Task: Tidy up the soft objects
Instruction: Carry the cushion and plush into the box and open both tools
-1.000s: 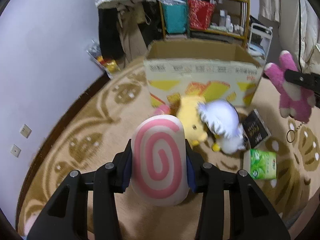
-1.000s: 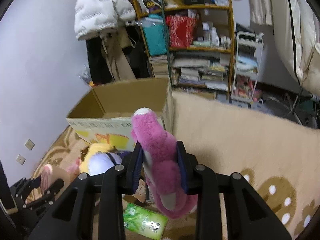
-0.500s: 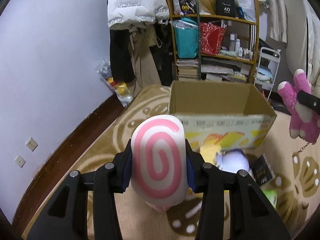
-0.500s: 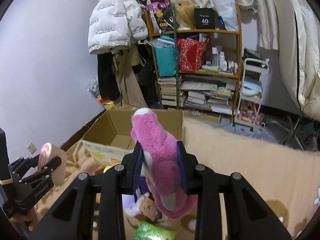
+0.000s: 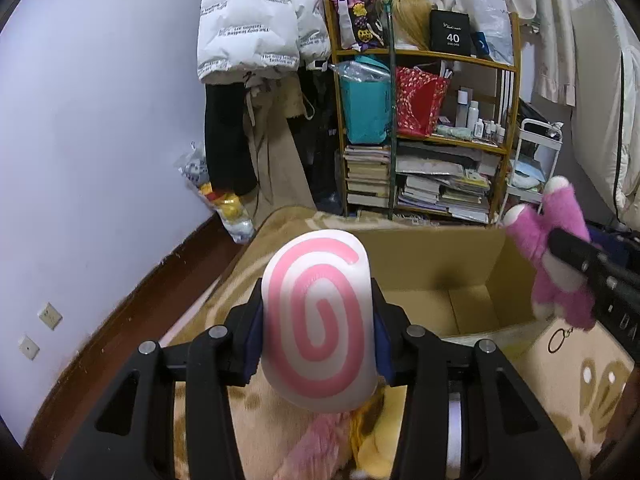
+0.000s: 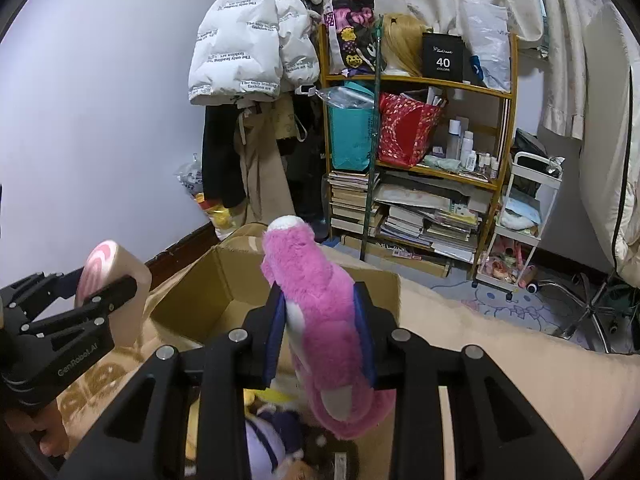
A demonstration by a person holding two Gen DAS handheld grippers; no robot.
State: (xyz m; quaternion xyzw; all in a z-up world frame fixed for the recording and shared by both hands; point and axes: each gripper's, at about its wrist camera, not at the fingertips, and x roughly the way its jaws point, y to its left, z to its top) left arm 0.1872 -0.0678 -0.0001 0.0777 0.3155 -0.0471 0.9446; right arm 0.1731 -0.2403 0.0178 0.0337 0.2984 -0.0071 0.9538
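Note:
My left gripper [image 5: 318, 320] is shut on a white cushion with a pink spiral [image 5: 318, 320], held upright above the rug just in front of an open cardboard box [image 5: 468, 304]. The right wrist view shows that cushion [image 6: 116, 276] at the left, beside the box [image 6: 224, 292]. My right gripper [image 6: 322, 320] is shut on a pink plush bear [image 6: 324, 312], which hangs over the box's near right corner. In the left wrist view the bear [image 5: 556, 248] and the right gripper's black finger sit at the right edge. The box floor in view is bare.
A yellow plush [image 5: 372, 440] and a white-and-purple plush [image 6: 264, 436] lie on the patterned rug below the grippers. A cluttered wooden shelf [image 5: 436, 132], hanging coats [image 5: 256, 32] and a white trolley [image 6: 524, 208] stand behind the box. The purple wall is at the left.
Both grippers rose and moved forward toward the box, each keeping its toy. The box now looks nearer and seen from above; the plush toys on the rug slid below the frame.

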